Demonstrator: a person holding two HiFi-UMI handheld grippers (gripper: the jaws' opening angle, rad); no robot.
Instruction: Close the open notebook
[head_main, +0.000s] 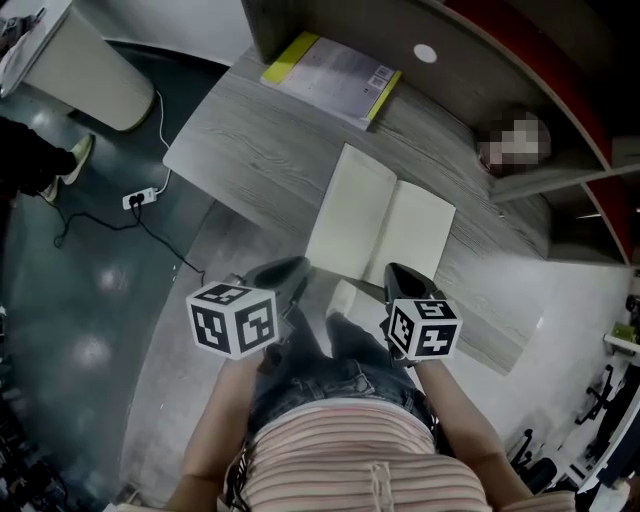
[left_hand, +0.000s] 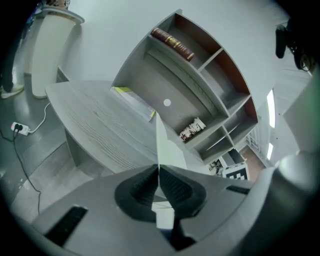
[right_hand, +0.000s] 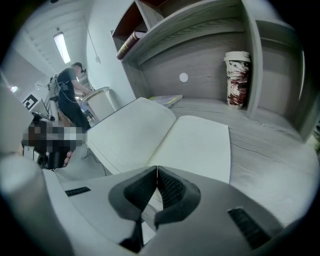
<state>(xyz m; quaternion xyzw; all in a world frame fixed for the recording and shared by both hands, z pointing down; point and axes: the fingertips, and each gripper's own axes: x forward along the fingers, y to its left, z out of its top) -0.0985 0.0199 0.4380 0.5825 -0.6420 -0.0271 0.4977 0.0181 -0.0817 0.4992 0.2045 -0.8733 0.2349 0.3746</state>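
Observation:
The open notebook (head_main: 380, 225) lies with blank white pages up on the grey desk (head_main: 250, 140), near its front edge. In the right gripper view the notebook (right_hand: 165, 135) spreads out just ahead of the jaws. My left gripper (head_main: 297, 272) is at the notebook's near left corner. In the left gripper view a thin white sheet of the notebook (left_hand: 161, 145) runs edge-on straight into the shut jaws of my left gripper (left_hand: 159, 172). My right gripper (head_main: 398, 275) hovers at the notebook's near right edge; in its own view the right gripper (right_hand: 157, 172) is shut with nothing between the jaws.
A closed book with a yellow edge (head_main: 335, 75) lies at the desk's back. A patterned paper cup (right_hand: 237, 79) stands in a shelf niche on the right. Books (left_hand: 172, 43) rest on an upper shelf. A white bin (head_main: 80, 60) and a power strip (head_main: 140, 198) are on the floor to the left.

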